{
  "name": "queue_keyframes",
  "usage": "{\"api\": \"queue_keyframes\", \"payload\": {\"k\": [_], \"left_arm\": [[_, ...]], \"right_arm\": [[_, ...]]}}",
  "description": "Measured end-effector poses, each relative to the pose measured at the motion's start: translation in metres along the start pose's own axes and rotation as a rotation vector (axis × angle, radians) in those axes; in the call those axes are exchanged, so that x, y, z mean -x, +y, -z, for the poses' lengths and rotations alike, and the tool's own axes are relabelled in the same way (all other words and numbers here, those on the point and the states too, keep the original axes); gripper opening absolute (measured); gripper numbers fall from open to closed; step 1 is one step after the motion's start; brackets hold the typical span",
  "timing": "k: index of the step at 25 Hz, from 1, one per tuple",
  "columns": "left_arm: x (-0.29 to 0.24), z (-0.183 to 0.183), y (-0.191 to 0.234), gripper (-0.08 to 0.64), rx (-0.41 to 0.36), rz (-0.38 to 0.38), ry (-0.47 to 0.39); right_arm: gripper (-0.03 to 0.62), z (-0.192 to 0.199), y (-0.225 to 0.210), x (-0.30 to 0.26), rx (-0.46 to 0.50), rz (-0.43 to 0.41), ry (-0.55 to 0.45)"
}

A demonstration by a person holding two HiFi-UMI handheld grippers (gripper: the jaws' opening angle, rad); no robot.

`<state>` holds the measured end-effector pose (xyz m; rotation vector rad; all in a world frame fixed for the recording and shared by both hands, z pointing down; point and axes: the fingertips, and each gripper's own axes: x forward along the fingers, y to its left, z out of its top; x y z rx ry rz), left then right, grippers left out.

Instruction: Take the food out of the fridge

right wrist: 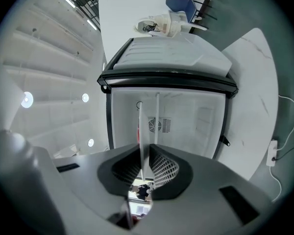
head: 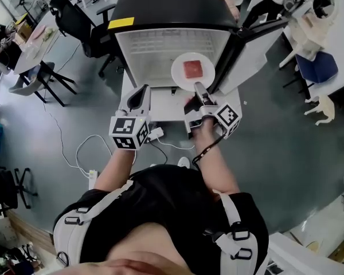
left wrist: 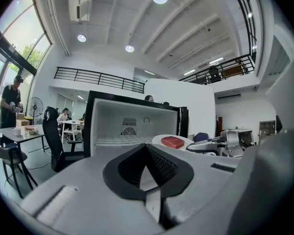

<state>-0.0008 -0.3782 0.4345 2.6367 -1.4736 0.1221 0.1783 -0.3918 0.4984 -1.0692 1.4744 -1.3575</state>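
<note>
A small fridge (head: 160, 47) stands open in front of me, its white inside (left wrist: 127, 124) showing bare. A white plate (head: 180, 73) carrying a red slab of food (head: 192, 69) hovers at the right of the fridge's mouth. My right gripper (head: 199, 86) is shut on the plate's near rim; in the right gripper view the plate (right wrist: 143, 131) runs edge-on between the jaws. My left gripper (head: 143, 90) is beside it to the left, shut and holding nothing (left wrist: 146, 147). From the left gripper view, the plate (left wrist: 159, 140) and food (left wrist: 172, 141) lie to the right.
The fridge door (head: 258, 53) hangs open on the right. A white cable and power strip (head: 92, 175) lie on the grey floor to the left. Black office chairs (head: 74, 22) and tables (head: 34, 44) stand at the back left, a white table (head: 332, 33) at the right.
</note>
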Motion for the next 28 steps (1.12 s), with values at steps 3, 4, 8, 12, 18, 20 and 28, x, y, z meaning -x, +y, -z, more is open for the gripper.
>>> {"api": "queue_keyframes", "payload": {"k": [3, 4, 8, 12, 18, 20, 28], "left_arm": [[-0.003, 0.004, -0.005, 0.003, -0.006, 0.019, 0.008], [-0.003, 0.005, -0.005, 0.003, -0.007, 0.023, 0.013], [-0.007, 0.010, -0.007, 0.003, -0.009, 0.039, 0.025], [-0.010, 0.008, -0.009, 0.003, -0.013, 0.053, 0.024], [-0.014, 0.006, -0.012, 0.003, -0.016, 0.060, 0.018], [-0.015, 0.005, -0.014, 0.003, -0.018, 0.061, 0.014], [-0.014, 0.006, -0.013, 0.003, -0.011, 0.068, 0.019]], "right_arm": [[0.040, -0.002, -0.001, 0.014, -0.009, -0.002, -0.018], [0.039, -0.003, 0.000, 0.018, -0.012, -0.007, -0.022], [0.037, -0.004, 0.001, 0.025, -0.009, -0.016, -0.032], [0.037, -0.005, 0.004, 0.026, -0.010, -0.028, -0.042], [0.038, -0.009, 0.004, 0.027, -0.009, -0.016, -0.050], [0.038, -0.011, 0.003, 0.027, -0.004, -0.010, -0.054], [0.038, -0.013, 0.000, 0.024, -0.014, 0.005, -0.056]]}}
